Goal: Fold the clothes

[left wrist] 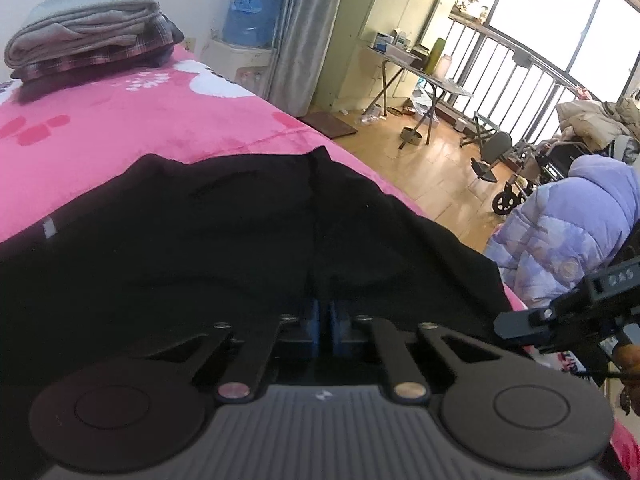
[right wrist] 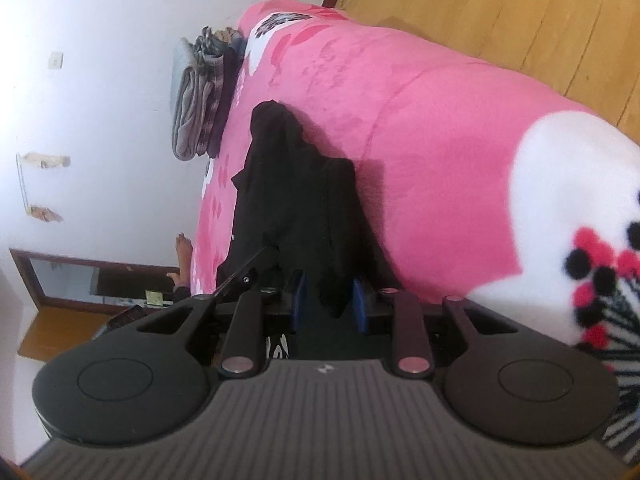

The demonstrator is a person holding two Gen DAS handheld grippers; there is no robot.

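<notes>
- Black fabric fills the near half of the left wrist view: a black garment [left wrist: 240,232] spread over the pink blanket [left wrist: 140,120], its far edge rising to a small peak
- left gripper [left wrist: 325,312] has its blue pads [left wrist: 314,316] drawn almost together on the garment's near edge, cloth pinched between them
- right gripper [right wrist: 330,300] stands with its blue pads [right wrist: 360,308] clearly apart; a fold of the same black garment [right wrist: 296,200] hangs down between them, though whether the pads press on it is hard to say from this angle
- In the right wrist view the garment runs away from the gripper as a bunched strip along the bed, with a hand [right wrist: 182,256] at the blanket's left edge
- Far on the bed lies a stack of folded clothes [left wrist: 88,40], grey on top of plaid, well apart from the black garment
- To the right, beside the bed, a lilac puffer jacket [left wrist: 560,232]; behind it a wheelchair [left wrist: 532,172] on the wooden floor [left wrist: 420,160]
</notes>
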